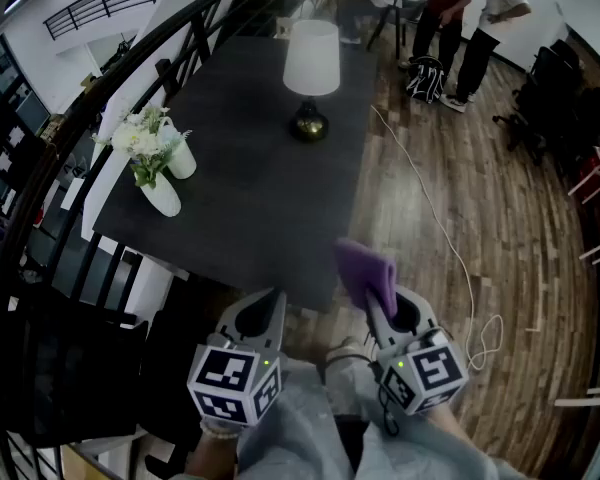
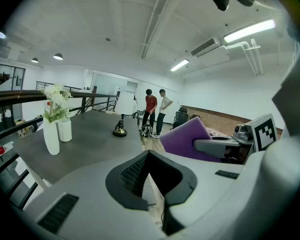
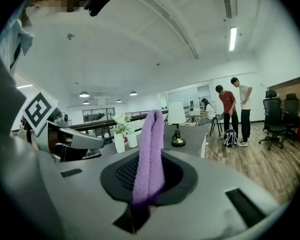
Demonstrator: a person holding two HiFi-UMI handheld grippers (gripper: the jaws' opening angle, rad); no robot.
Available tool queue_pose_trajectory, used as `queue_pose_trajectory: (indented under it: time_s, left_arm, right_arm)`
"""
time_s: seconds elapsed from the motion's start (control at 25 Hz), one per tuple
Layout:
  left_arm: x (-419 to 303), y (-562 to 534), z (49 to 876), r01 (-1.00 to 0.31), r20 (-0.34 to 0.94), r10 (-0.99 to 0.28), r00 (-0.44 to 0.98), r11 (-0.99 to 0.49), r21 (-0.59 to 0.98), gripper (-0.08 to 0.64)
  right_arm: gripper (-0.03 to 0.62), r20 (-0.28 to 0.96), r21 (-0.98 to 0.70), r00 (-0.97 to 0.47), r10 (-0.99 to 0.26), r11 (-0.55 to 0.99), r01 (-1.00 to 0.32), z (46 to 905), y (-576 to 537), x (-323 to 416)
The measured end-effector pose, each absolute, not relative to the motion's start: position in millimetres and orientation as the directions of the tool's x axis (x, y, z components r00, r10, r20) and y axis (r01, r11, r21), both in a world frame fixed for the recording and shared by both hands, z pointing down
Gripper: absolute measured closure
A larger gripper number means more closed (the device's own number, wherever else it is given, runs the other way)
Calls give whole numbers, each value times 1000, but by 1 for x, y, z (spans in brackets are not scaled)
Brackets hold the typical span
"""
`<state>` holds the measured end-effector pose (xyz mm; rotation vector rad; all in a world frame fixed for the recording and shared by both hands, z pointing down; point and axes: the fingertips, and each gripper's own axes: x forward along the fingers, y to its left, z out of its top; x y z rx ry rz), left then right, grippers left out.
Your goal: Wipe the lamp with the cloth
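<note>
A wood floor (image 1: 500,218) spreads to the right of a long dark worktop (image 1: 250,178), and a black railing (image 1: 70,128) curves along the worktop's left side. At the far end of the room two people (image 1: 465,13) stand near a black bag (image 1: 425,78), with dark chairs (image 1: 555,108) off to their right.

The lamp (image 1: 310,73) stands upright near the worktop's far end, with a white shade over a dark, gold-toned base. Two white vases (image 1: 170,178) with pale flowers stand close together near the worktop's left edge, well apart from the lamp.

Both grippers are held low, in front of the worktop's near edge and well apart from the lamp. The left gripper (image 1: 267,303) has its fingers brought together with nothing between them. The right gripper (image 1: 383,306) has its fingers clamped on the purple cloth (image 1: 365,271). In the right gripper view the cloth (image 3: 150,149) rises folded from between the fingers and stands upright. In the left gripper view it (image 2: 185,139) shows as a flat purple panel just beside the right gripper.

A thin white cord (image 1: 430,203) trails from the worktop's right edge across the floor and ends in a loop near the right gripper.
</note>
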<state>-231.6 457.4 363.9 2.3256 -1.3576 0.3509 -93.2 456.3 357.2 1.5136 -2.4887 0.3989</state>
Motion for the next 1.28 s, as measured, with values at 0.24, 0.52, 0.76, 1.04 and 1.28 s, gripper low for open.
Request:
queue_pose_trajectory:
  time_s: [0.24, 0.52, 0.76, 1.04, 1.28]
  left_arm:
    - [-240, 463, 364, -873, 414, -769, 487, -429, 230, 558]
    - [-252, 470, 367, -872, 409, -770, 489, -430, 233, 558]
    - [-259, 474, 368, -865, 408, -762, 502, -442, 239, 558]
    - [-248, 467, 373, -849, 410, -744, 528, -469, 242, 558]
    - [-228, 459, 374, -844, 431, -727, 535, -482, 234, 558]
  right_arm:
    - [543, 307, -115, -449, -839, 436, -893, 357, 459, -96]
    - [543, 308, -99, -439, -844, 431, -897, 357, 464, -105]
    - [541, 296, -85, -393, -871, 386, -919, 354, 468, -105]
    - [541, 311, -81, -328, -892, 319, -944, 359, 469, -82]
    - [541, 331, -100, -315, -889, 299, -949, 364, 456, -61]
